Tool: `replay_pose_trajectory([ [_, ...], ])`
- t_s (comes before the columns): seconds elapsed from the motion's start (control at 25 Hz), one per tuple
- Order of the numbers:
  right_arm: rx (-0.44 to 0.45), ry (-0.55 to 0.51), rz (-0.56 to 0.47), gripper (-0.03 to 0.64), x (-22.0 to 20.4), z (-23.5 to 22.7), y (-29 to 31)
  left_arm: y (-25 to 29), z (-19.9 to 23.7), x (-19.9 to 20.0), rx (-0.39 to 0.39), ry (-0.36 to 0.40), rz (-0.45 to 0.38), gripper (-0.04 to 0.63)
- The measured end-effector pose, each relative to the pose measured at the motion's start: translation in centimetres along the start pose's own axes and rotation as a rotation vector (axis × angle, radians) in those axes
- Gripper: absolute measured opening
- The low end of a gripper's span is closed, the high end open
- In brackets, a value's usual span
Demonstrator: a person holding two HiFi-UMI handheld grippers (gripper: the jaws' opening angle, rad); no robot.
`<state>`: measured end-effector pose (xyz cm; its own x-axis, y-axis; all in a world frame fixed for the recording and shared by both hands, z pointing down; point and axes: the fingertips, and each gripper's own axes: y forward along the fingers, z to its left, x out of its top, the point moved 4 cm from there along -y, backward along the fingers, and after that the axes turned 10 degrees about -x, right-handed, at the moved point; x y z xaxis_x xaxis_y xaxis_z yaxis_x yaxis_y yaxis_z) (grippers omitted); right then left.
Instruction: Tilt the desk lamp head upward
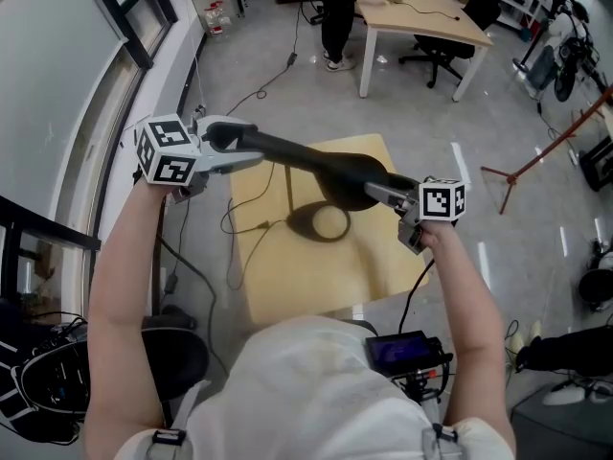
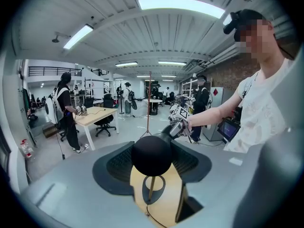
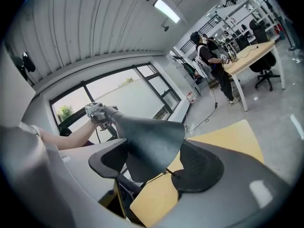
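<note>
A black desk lamp stands on a small wooden table [image 1: 287, 286], with its ring base [image 1: 328, 223] lying flat on the top. The lamp head [image 1: 316, 161] is a long cone held high above the table, running left to right. My left gripper [image 1: 228, 148] is shut on its rounded rear end [image 2: 151, 155], with a pad on either side. The thin stem [image 2: 151, 190] shows below that end. At the other end my right gripper [image 1: 388, 197] is shut on the wide shade [image 3: 152, 137], which fills the gap between its jaws.
The lamp's cable [image 1: 235, 228] runs off the table's left edge to the floor. A window wall [image 1: 57, 113] is at the left. A person stands by a desk [image 1: 421, 12] at the back, with an office chair [image 1: 436, 56] beside it. A tripod stand [image 1: 536, 161] is at the right.
</note>
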<state>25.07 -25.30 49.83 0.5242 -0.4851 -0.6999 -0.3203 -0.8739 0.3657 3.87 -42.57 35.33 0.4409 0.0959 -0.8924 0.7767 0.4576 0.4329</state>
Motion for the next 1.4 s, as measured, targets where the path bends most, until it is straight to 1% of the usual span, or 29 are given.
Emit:
replay_pose_trajectory([
  [0.12, -0.021, -0.021, -0.002, 0.355, 0.8, 0.4, -0.6, -0.1, 0.1, -0.3, -0.005, 0.01, -0.018, 0.237],
  [0.24, -0.039, -0.036, -0.002, 0.354, 1.4, 0.3, -1.2, 0.3, 0.4, -0.4, -0.011, 0.062, -0.032, 0.239],
  [0.32, -0.042, -0.04, -0.004, 0.353, 2.0, 0.0, -1.2, 0.5, 0.9, -0.2, -0.01, 0.11, -0.015, 0.241],
  [0.4, -0.044, -0.031, 0.002, 0.353, 1.4, -0.2, -0.9, 0.8, 0.9, -0.6, -0.015, 0.133, 0.024, 0.241],
  [0.48, -0.05, -0.011, 0.014, 0.352, -0.3, -0.3, -0.8, 1.1, 0.3, -1.8, -0.03, 0.129, 0.058, 0.241],
  [0.56, -0.056, -0.013, 0.016, 0.354, -0.6, -0.2, -0.9, 1.2, 0.1, -2.2, -0.035, 0.127, 0.071, 0.241],
  [0.72, -0.075, -0.07, -0.007, 0.356, 1.1, 0.4, -0.9, 0.7, 0.5, -2.3, -0.023, 0.134, 0.066, 0.238],
  [1.0, -0.129, -0.158, -0.031, 0.357, 3.2, 1.4, -2.1, 0.7, 0.2, -3.4, -0.016, 0.096, 0.043, 0.236],
  [1.4, -0.213, -0.296, -0.035, 0.36, 6.1, 3.6, -4.5, 1.5, 0.0, -4.4, -0.034, 0.045, 0.01, 0.238],
])
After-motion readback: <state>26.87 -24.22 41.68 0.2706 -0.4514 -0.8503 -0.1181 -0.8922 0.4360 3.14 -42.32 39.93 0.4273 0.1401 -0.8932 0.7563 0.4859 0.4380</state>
